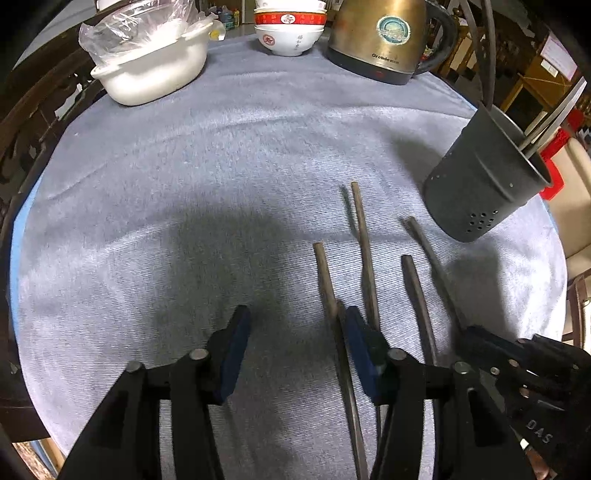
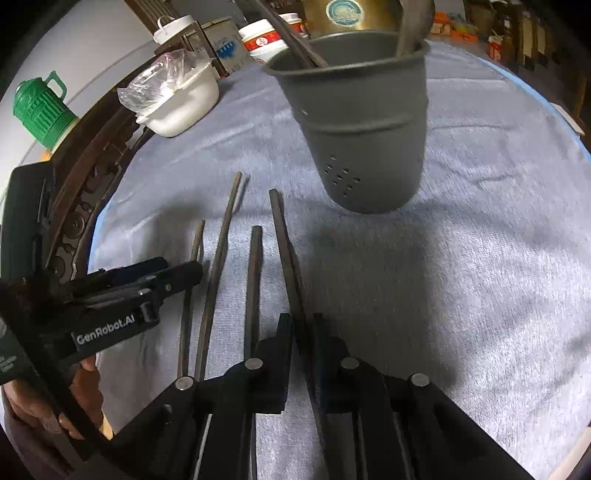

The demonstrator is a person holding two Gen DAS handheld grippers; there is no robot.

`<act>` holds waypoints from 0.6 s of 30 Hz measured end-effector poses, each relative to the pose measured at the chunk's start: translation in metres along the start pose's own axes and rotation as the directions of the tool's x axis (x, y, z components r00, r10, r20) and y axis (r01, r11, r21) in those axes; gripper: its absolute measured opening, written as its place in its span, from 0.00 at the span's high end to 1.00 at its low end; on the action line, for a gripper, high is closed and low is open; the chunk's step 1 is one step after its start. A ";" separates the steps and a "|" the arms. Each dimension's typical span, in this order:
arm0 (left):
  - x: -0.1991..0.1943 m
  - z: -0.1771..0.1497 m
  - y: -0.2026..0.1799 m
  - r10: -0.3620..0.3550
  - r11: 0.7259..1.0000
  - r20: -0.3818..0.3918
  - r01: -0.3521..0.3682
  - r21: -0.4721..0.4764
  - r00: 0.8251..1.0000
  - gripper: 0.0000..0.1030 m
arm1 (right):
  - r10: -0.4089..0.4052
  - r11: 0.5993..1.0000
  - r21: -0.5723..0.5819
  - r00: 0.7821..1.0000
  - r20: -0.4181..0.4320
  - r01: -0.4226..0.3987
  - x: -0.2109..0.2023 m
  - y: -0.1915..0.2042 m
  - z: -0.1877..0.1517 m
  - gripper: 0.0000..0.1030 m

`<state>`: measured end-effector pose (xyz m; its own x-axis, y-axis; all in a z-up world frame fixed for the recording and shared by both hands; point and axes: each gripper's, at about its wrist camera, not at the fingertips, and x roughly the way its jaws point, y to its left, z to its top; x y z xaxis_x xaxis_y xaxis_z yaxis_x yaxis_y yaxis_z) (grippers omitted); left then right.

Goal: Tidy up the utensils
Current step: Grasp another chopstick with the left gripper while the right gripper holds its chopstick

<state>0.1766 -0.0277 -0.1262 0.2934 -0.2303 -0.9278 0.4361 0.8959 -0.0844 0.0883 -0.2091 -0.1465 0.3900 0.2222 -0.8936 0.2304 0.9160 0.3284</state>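
Observation:
Several dark chopsticks (image 1: 364,236) lie side by side on the grey cloth, also in the right wrist view (image 2: 255,273). A dark grey perforated utensil holder (image 1: 484,177) stands to their right with utensils in it; it also shows in the right wrist view (image 2: 364,122). My left gripper (image 1: 295,325) is open and empty, just left of the chopsticks. My right gripper (image 2: 303,325) is closed on the rightmost chopstick (image 2: 284,240) near its near end; it shows in the left wrist view (image 1: 476,336).
A white pot with a plastic bag (image 1: 147,62), stacked red-and-white bowls (image 1: 290,29) and a brass kettle (image 1: 384,37) stand at the back. A green jug (image 2: 40,107) sits off the table's left. The table's carved wooden rim (image 2: 92,184) curves on the left.

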 end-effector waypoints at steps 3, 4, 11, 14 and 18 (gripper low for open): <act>0.000 0.003 0.002 0.024 0.999 0.001 -0.024 0.047 1.000 0.64 | -0.017 1.000 -0.014 0.999 -0.031 0.017 -0.005 -0.001 -0.006 0.89; -0.001 0.001 0.003 0.032 0.998 -0.003 -0.032 0.061 0.999 0.66 | -0.021 1.000 -0.012 0.999 -0.048 0.020 -0.007 -0.003 -0.009 0.90; 0.001 0.001 0.005 0.029 0.998 -0.019 -0.028 0.062 0.999 0.64 | -0.071 0.997 -0.006 0.994 -0.087 0.071 -0.003 0.004 -0.006 0.87; -0.001 -0.003 -0.002 0.047 0.996 -0.012 -0.046 0.076 0.999 0.63 | -0.100 0.995 -0.008 0.993 -0.063 0.100 0.005 0.006 0.010 0.86; 0.001 -0.004 -0.008 0.056 0.995 -0.001 -0.056 0.077 0.998 0.61 | -0.121 0.992 -0.035 0.992 -0.045 0.120 0.012 0.010 0.024 0.86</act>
<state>0.1698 -0.0334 -0.1276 0.3168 -0.1794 -0.9314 0.4836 0.8753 -0.0041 0.1169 -0.2052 -0.1462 0.3189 0.1245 -0.9396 0.2443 0.9470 0.2084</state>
